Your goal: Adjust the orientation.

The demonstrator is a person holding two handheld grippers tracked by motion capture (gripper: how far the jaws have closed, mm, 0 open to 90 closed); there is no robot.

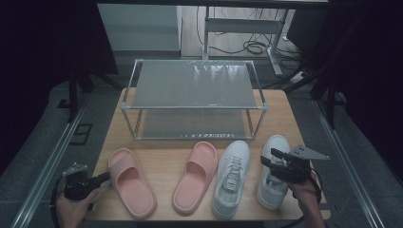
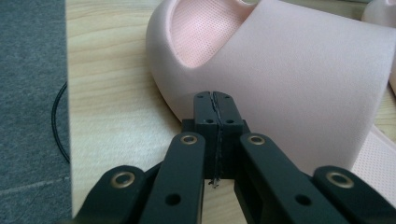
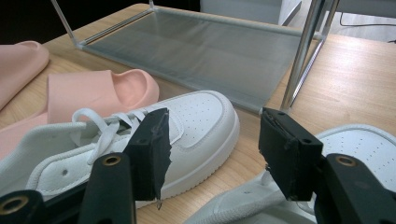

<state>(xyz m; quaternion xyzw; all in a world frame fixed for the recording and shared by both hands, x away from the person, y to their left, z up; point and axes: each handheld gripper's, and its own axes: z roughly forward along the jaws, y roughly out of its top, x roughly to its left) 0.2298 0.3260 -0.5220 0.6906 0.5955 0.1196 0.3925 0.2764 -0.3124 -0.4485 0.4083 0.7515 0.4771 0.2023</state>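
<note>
Four shoes lie in a row on the wooden table (image 1: 161, 159): a left pink slipper (image 1: 130, 183), a right pink slipper (image 1: 197, 175), a left white sneaker (image 1: 231, 178) and a right white sneaker (image 1: 278, 142). My left gripper (image 1: 107, 176) is shut with nothing between its jaws. Its tips (image 2: 215, 100) sit right at the side of the left pink slipper's (image 2: 289, 70) strap. My right gripper (image 1: 270, 156) hovers open over the right sneaker (image 3: 364, 140). Its open jaws (image 3: 212, 140) point toward the left sneaker's (image 3: 196, 116) toe.
A two-shelf metal shoe rack (image 1: 195, 108) stands behind the shoes, with both mesh shelves bare; its lower shelf (image 3: 196, 51) and a leg are close ahead in the right gripper view. The table's left edge (image 2: 67, 116) drops to grey floor.
</note>
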